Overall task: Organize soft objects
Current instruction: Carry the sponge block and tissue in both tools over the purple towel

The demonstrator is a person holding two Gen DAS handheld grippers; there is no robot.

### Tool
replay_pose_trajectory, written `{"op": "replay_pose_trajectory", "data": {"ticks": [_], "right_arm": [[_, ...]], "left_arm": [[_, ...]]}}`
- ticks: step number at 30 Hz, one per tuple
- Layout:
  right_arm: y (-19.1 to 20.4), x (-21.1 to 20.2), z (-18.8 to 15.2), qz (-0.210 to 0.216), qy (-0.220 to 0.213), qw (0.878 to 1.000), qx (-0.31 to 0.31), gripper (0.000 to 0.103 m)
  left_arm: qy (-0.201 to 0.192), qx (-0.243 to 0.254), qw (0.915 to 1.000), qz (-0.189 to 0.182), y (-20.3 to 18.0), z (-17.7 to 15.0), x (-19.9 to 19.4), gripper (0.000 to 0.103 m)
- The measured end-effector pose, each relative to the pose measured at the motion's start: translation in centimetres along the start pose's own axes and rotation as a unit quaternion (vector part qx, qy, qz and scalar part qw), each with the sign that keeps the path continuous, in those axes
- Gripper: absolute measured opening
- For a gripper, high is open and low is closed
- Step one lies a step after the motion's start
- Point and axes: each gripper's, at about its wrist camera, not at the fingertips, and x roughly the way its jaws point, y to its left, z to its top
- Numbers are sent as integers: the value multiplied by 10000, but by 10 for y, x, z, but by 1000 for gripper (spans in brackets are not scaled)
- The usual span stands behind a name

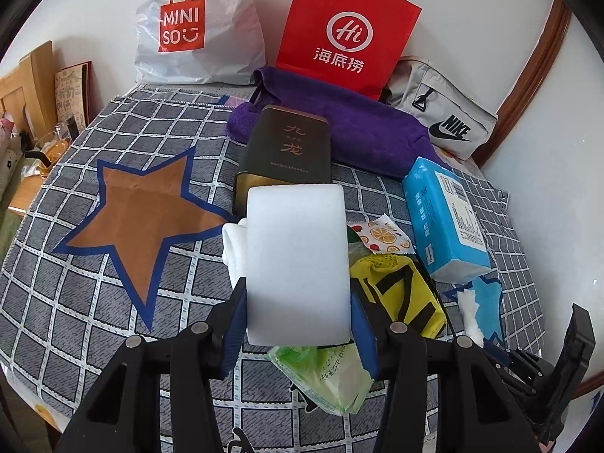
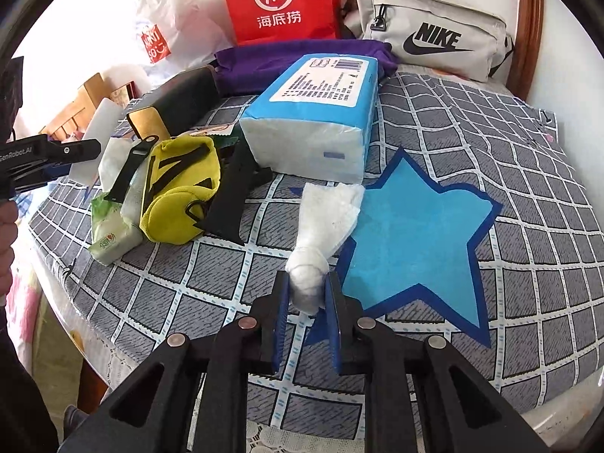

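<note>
My left gripper [image 1: 298, 296] is shut on a white sponge block [image 1: 296, 256], held upright above the checked cloth [image 1: 113, 302]; its blue pads [image 1: 234, 324] press both sides. A white sock [image 1: 234, 245] lies just left of the block. Below it are a green wipes pack [image 1: 328, 377] and a yellow pouch [image 1: 400, 290]. My right gripper [image 2: 307, 283] is shut on a twisted white tissue [image 2: 324, 211], at the left edge of the blue star [image 2: 415, 234]. A blue tissue pack [image 2: 317, 113] lies beyond it. The brown star [image 1: 143, 211] is bare.
A black tin [image 1: 287, 147] and a purple towel [image 1: 358, 128] lie behind the sponge. At the back stand a Miniso bag [image 1: 196, 26], a red paper bag [image 1: 339, 30] and a grey Nike bag [image 1: 445, 113]. A fruit-print sachet [image 1: 381, 234] lies near the pouch.
</note>
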Motion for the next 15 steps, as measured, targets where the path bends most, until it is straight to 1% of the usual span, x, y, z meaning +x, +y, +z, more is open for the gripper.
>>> {"op": "replay_pose_trajectory", "data": {"ticks": [4, 10, 15], "right_arm": [[-2, -13, 9, 130, -125, 9998, -36, 18], [2, -45, 32, 421, -542, 9975, -181, 18], [5, -61, 54, 486, -803, 9952, -276, 18]], "left_arm": [[-18, -33, 10000, 58, 0, 10, -2, 47], [-84, -61, 9998, 139, -2, 29, -9, 47], [-166, -74, 9996, 203, -1, 47, -15, 47]]}}
